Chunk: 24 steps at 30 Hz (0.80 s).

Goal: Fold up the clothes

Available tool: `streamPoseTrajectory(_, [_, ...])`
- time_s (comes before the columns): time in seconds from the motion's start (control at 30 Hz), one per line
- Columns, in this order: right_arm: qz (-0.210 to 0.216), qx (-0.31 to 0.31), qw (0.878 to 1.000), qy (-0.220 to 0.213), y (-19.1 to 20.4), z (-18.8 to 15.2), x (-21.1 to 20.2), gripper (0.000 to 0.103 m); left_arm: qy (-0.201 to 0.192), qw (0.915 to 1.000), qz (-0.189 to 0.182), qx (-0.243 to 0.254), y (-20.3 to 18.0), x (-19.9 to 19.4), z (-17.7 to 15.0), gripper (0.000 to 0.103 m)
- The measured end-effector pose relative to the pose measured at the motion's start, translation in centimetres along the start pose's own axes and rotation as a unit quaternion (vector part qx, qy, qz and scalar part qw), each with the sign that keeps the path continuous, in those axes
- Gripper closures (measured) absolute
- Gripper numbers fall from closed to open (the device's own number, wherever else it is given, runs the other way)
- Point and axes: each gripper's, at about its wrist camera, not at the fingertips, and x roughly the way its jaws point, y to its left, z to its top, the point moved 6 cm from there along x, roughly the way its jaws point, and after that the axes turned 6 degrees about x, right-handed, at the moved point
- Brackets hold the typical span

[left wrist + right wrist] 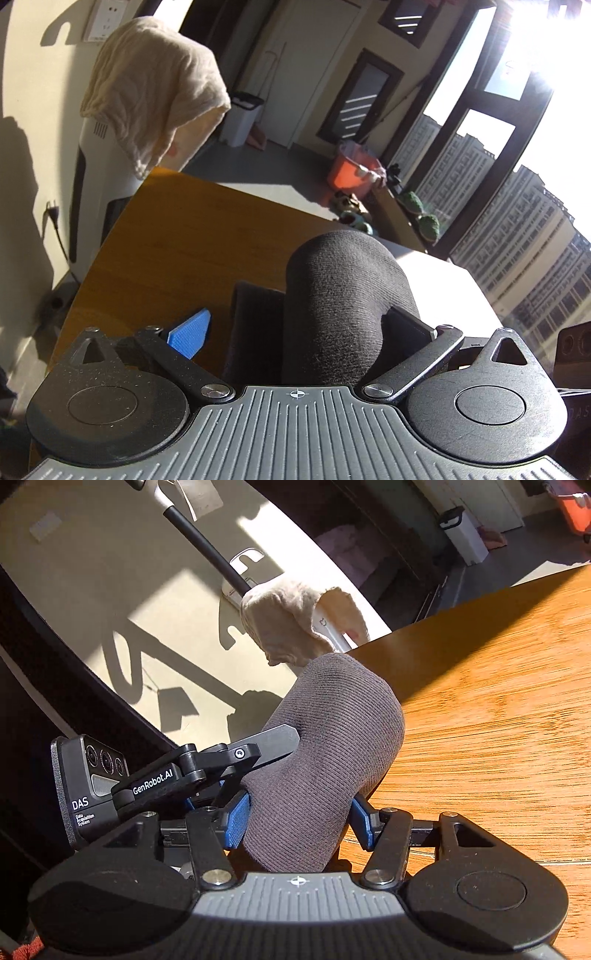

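The right gripper (pixel 295 821) is squeezing a dark grey knit garment (pixel 325 760), with one blue pad (pixel 236 823) pressed on each side of the cloth. The cloth bulges up in a fat roll in front of the fingers. The left gripper (pixel 295 332) comes in from the side, and it looks like it pinches the same roll: one finger is pushed into the cloth, and the other blue pad (pixel 190 338) sticks out in the open. So the left grip looks weaker, though the wrist view does not show it clearly.

The garment is held up just over the wooden table (pixel 498 720), near its edge. Most of it is hidden below the grippers.

What could go wrong? The roll is thick and springy, so it could slip out of the left fingers if the two grippers pull apart. Then the fold would fall open. The table edge is close too, so a loose end could slide off toward the floor. A cream towel (pixel 155 92) hangs on a white appliance (pixel 92 155) nearby.
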Motion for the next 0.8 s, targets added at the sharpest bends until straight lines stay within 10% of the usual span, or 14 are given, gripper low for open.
streamPoseTrajectory(0.33, [-0.181, -0.19, 0.963, -0.056, -1.8, 4.1, -8.2, 0.056, 0.003, 0.9956, -0.026, 0.09, -8.4, 3.2, 0.5, 0.0])
streamPoseTrajectory(0.43, [-0.18, -0.197, 0.961, -0.067, -1.5, 4.3, -8.3, 0.054, 0.0, 0.9951, -0.015, 0.098, -8.4, 3.0, 0.3, 0.0])
streamPoseTrajectory(0.57, [-0.146, -0.189, 0.969, -0.063, -0.9, 2.6, -7.2, 0.013, 0.003, 0.9977, -0.021, 0.064, -6.1, 2.4, 0.1, 0.0])
streamPoseTrajectory(0.8, [-0.097, -0.046, 0.992, -0.062, -3.9, 1.5, -4.5, 0.006, -0.001, 0.9982, -0.018, 0.058, -5.1, 1.7, -0.1, 0.0])
